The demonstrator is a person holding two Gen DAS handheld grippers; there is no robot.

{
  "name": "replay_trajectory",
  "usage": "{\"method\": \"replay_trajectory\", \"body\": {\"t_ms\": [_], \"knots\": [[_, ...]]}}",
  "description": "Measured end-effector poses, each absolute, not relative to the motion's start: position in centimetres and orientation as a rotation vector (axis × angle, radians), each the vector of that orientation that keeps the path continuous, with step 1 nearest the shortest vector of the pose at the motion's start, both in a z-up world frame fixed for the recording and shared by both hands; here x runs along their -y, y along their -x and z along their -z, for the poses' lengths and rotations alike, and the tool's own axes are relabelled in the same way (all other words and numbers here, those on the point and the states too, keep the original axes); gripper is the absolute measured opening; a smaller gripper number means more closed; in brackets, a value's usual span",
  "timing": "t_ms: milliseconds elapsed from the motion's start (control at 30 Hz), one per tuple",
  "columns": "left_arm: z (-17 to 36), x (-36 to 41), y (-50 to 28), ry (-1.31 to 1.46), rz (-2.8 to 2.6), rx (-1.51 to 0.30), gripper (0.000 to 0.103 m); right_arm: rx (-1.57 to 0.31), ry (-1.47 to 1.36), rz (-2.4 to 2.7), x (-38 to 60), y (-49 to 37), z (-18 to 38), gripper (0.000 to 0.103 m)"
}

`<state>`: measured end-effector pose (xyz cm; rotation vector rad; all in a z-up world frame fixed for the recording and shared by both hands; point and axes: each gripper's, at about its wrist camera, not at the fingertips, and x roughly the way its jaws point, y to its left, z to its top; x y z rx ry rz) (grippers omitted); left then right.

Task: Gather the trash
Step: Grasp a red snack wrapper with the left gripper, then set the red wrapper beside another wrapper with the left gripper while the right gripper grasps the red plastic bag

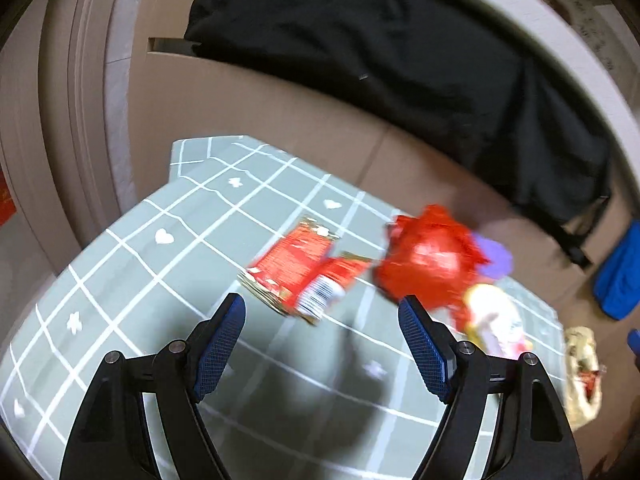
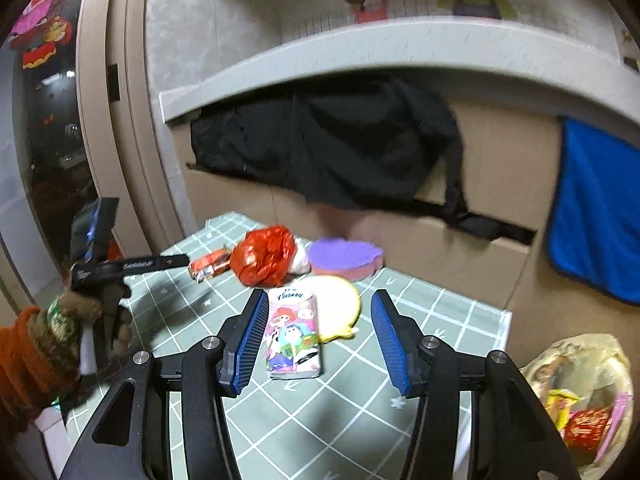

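A flattened red wrapper (image 1: 296, 268) lies on the green checked tablecloth (image 1: 120, 280), just past my left gripper (image 1: 320, 304), which is open and empty. Right of it sits a crumpled red foil bag (image 1: 428, 256). In the right wrist view the same wrapper (image 2: 210, 266) and foil bag (image 2: 266, 256) lie at the table's far side, with the left gripper (image 2: 182, 260) reaching in from the left in a gloved hand (image 2: 80, 320). My right gripper (image 2: 319, 300) is open above a cartoon tissue pack (image 2: 294, 336), not touching it.
A yellow round piece (image 2: 340, 304) and a purple-lidded pink box (image 2: 344, 258) sit behind the tissue pack. A plastic bag of rubbish (image 2: 580, 400) hangs off the table's right edge. Cardboard with a black cloth (image 2: 332, 144) and a blue towel (image 2: 596, 208) stands behind.
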<state>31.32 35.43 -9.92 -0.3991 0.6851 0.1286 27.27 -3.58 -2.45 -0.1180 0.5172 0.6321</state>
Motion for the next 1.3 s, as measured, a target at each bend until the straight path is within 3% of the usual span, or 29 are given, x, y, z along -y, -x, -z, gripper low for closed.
{"method": "replay_trajectory", "body": {"t_ms": [233,567,667,700,933,967,1300], "knots": [[11.1,-35.9,-36.9,0.208,-0.115,-0.77,0.079,-0.596,0.112,-0.671,2.1,-29.8,5.2,0.051],[12.8,-36.7,-40.9,0.216,-0.073,-0.865,0.076,-0.666,0.095,-0.664,3.2,-32.3,8.6,0.051],[12.6,-35.7,-39.9,0.212,-0.081,-0.88,0.069,-0.694,0.058,-0.668,3.5,-33.1,9.2,0.051],[12.4,-35.2,-39.3,0.211,-0.074,-0.883,0.06,-0.701,0.048,-0.672,3.5,-33.2,9.4,0.051],[12.1,-32.3,-33.9,0.268,-0.039,-0.867,0.033,-0.701,0.085,-0.71,2.0,-32.4,9.4,0.051],[11.9,-31.9,-33.2,0.27,-0.037,-0.862,0.026,-0.7,0.096,-0.713,1.8,-32.2,9.4,0.051],[11.0,-26.5,-27.0,0.293,0.046,-0.824,0.023,-0.69,0.188,-0.735,-0.7,-31.6,8.7,0.051]]}}
